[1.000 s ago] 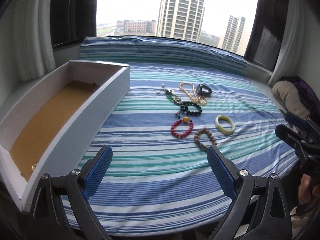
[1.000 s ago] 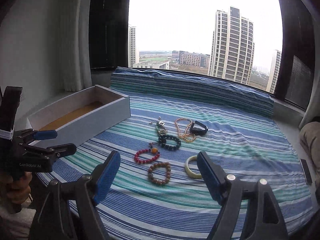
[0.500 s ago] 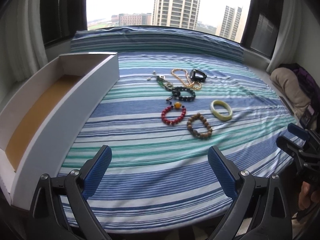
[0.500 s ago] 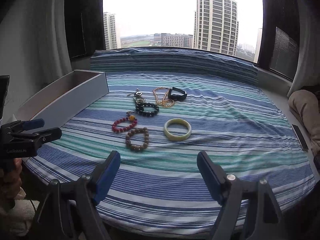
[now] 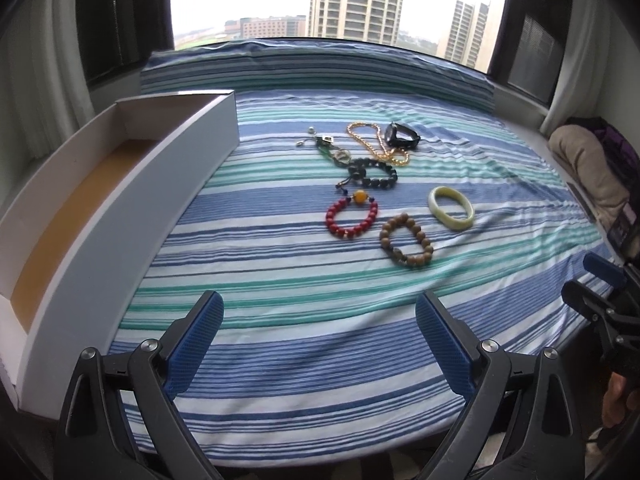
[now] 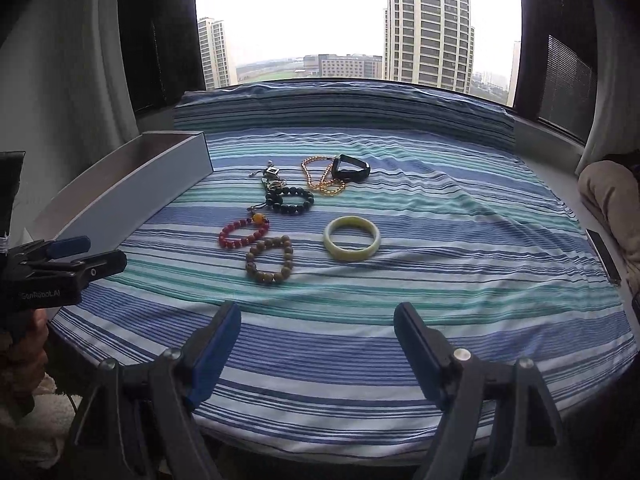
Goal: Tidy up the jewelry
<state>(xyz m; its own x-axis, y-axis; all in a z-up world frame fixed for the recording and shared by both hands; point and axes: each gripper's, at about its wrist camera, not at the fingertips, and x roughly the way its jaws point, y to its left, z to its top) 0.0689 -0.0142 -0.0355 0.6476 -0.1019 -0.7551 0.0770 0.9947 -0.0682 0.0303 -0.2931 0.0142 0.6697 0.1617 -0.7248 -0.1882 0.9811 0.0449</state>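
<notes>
— How are your hands sitting?

— Both angled down over the near edge of the bed (image 5: pixel 280 360). My left gripper (image 5: pixel 320 344) is spread wide, blue ribbed pads well apart, nothing between them but striped sheet. My right gripper (image 6: pixel 318 344) is the same: jaws wide, holding and touching nothing. In the right view I can see a hand (image 6: pixel 20 344) wrapped round the left handle.

— Where's the jewelry?

— Clustered mid-bed, well ahead of both grippers. Nearest is a brown wooden bead bracelet (image 5: pixel 406 240), with a red bead bracelet (image 5: pixel 352 216) just beside it (one amber bead on it). To the right lies a pale green bangle (image 5: pixel 451 211), smooth and glossy. Behind those, a dark bead bracelet (image 5: pixel 372 173), a gold chain (image 5: pixel 378 142), a black band (image 5: pixel 402 136) resting against the chain, and a small metal charm piece (image 5: pixel 326 146) I can't make out well.

— And the box?

— A long white tray (image 5: pixel 120 216), tan floor, on the bed's left side, apart from the pile.
</notes>
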